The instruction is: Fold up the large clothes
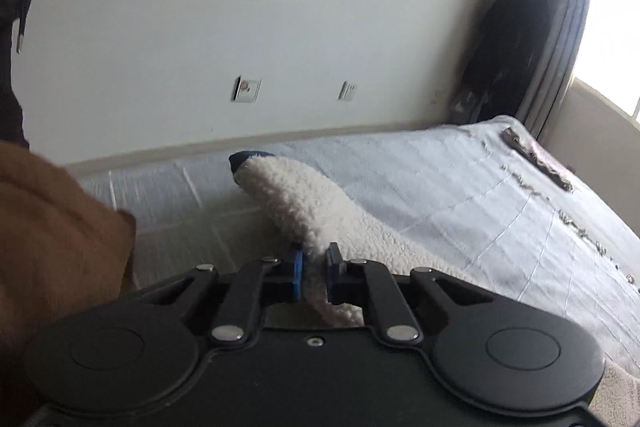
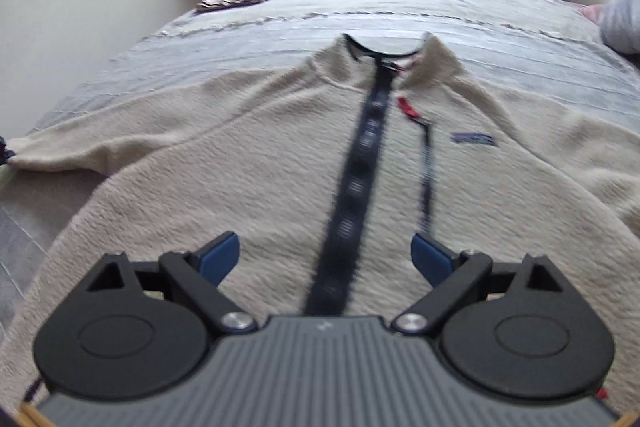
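My left gripper (image 1: 314, 273) is clamped on the fleece jacket (image 2: 280, 163) sleeve (image 1: 292, 199), right gripper (image 2: 326, 255) wide open w/ nothing held; carry sleeve inward across placket (image 2: 356, 187), keeping fabric taut.

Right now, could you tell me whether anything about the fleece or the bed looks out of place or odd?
Nothing looks damaged or spilled. The cream fleece jacket lies face up on the bed, placket closed. One sleeve is raised off the cover, pinched in the left gripper. The right gripper hovers open over the hem.
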